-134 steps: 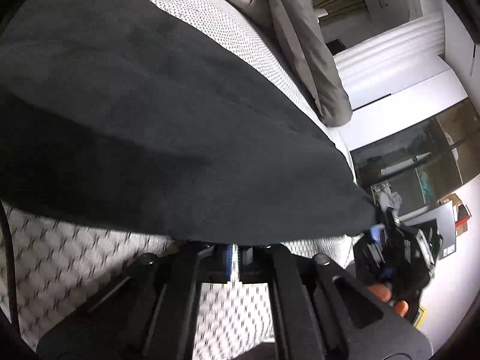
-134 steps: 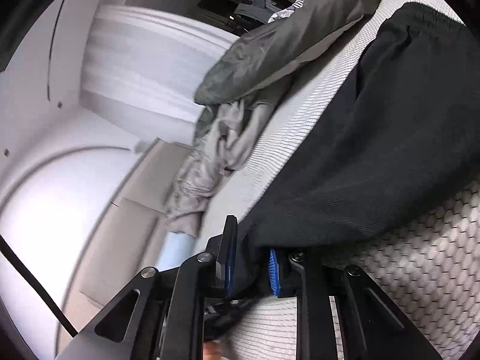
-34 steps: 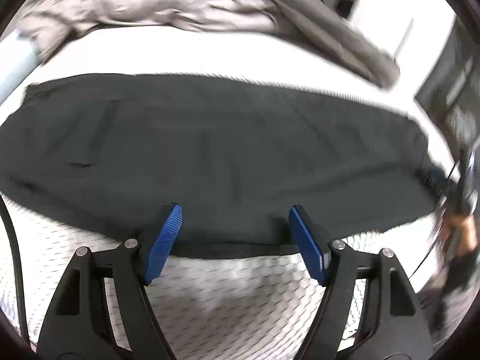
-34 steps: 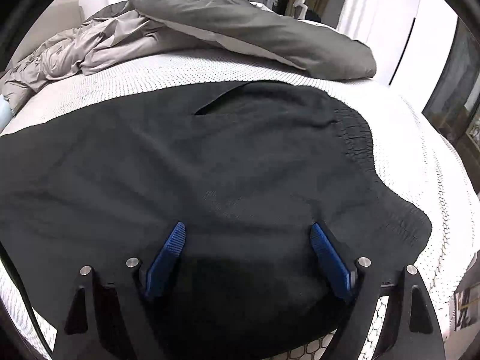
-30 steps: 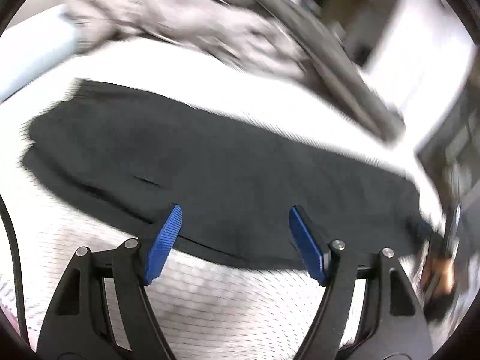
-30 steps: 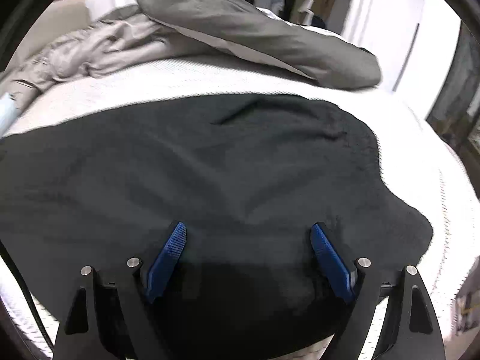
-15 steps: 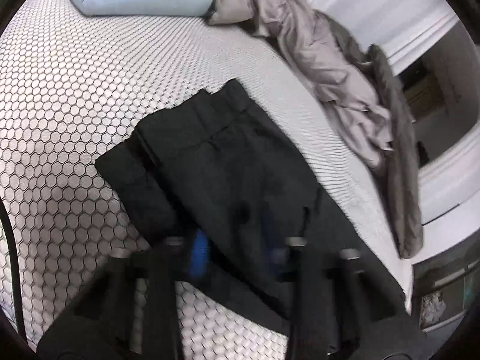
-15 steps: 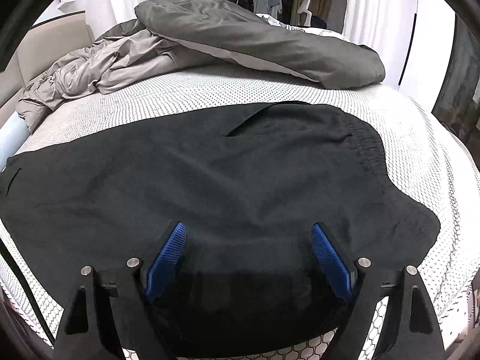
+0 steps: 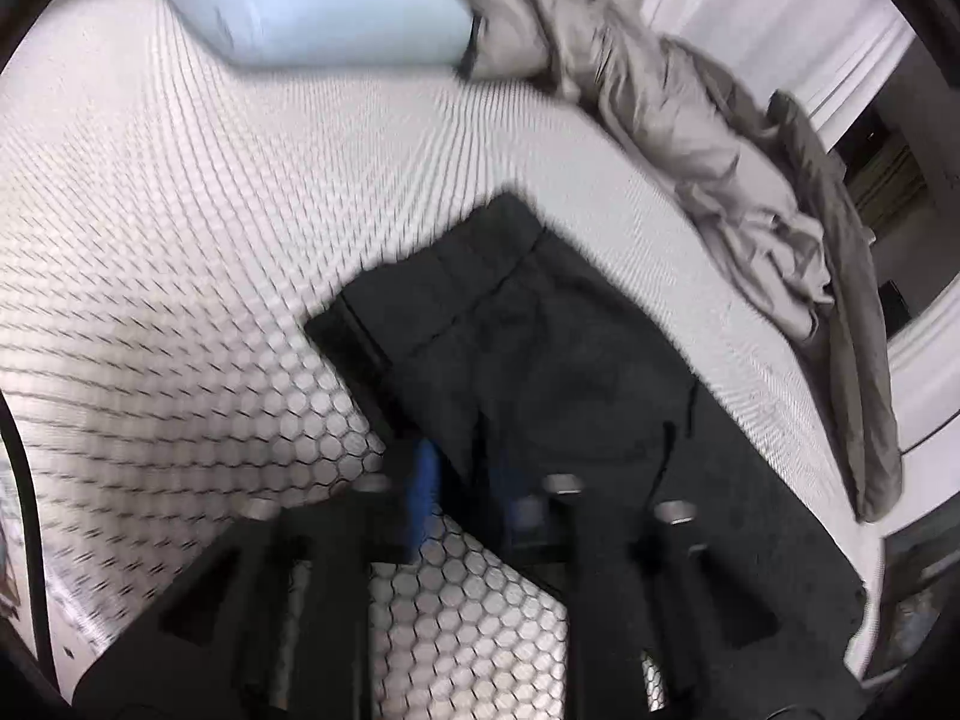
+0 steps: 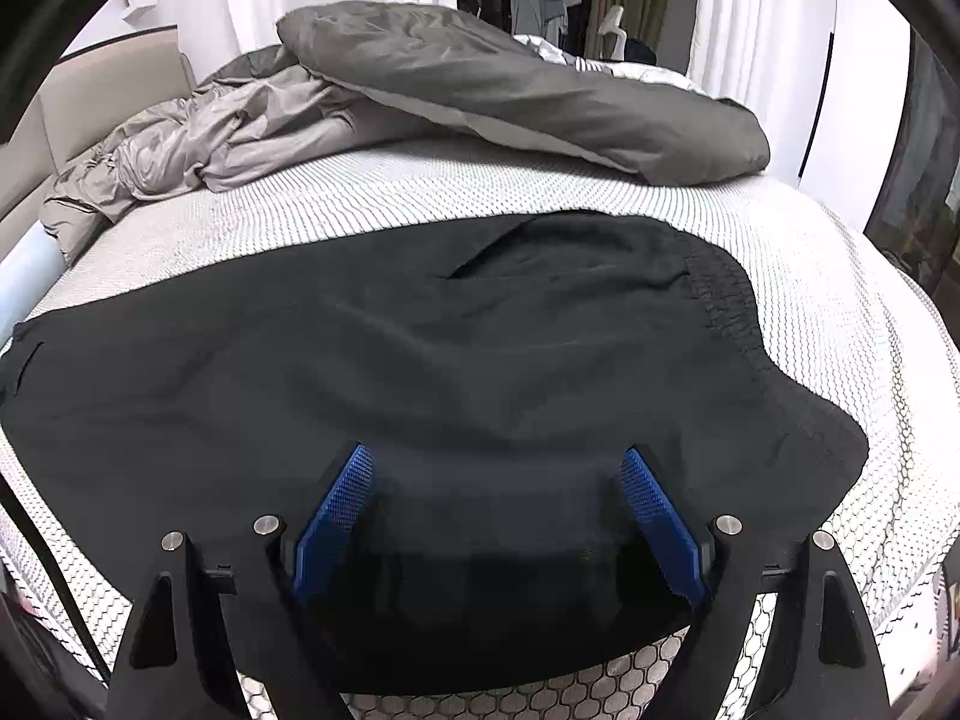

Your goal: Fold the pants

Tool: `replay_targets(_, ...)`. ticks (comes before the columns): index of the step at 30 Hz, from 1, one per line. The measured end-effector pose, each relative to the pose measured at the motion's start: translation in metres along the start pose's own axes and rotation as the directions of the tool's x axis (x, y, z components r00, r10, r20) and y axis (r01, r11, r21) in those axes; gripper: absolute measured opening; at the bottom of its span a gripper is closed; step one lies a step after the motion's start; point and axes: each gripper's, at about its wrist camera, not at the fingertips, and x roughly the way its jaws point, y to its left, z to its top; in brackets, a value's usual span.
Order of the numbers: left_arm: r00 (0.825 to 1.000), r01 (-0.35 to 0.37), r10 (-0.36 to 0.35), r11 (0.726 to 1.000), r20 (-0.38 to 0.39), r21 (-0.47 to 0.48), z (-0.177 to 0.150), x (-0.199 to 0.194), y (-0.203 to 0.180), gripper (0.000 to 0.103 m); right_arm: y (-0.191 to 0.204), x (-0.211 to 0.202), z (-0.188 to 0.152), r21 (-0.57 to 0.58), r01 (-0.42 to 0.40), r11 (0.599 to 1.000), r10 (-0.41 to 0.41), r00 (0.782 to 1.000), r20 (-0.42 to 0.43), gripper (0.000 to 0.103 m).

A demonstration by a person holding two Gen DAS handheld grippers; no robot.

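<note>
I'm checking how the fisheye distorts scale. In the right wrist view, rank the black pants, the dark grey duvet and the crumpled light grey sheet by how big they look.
1. black pants, filling most of the frame, though nearest the camera.
2. dark grey duvet.
3. crumpled light grey sheet.

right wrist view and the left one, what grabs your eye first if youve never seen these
The black pants lie spread across the white honeycomb-patterned bed, filling the middle of the right wrist view. Behind them a grey duvet is heaped along the far side. In the blurred left wrist view, a pale blue pillow sits at the top, beyond the pants' leg end.
</note>
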Motion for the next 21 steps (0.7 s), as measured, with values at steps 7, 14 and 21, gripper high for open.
replay_targets(7, 0.99, 0.086, -0.109, 0.97, 0.092, 0.228, -0.041, -0.043, -0.082, 0.08, 0.046, -0.006, -0.001, -0.111, -0.133, 0.985, 0.133, 0.991, -0.003, 0.087)
replay_targets(14, 0.925, 0.379, -0.307, 0.796, -0.225, 0.472, -0.133, -0.022, -0.212, 0.102, 0.095, 0.024, -0.008, -0.183, -0.276, 0.944, 0.251, 0.957, -0.146, 0.088)
replay_targets(21, 0.9, 0.409, -0.173, 0.653, -0.401, 0.637, -0.219, 0.014, -0.281, 0.102, 0.042, 0.022, -0.013, -0.236, -0.105, 0.966, 0.085, 0.992, -0.093, 0.09)
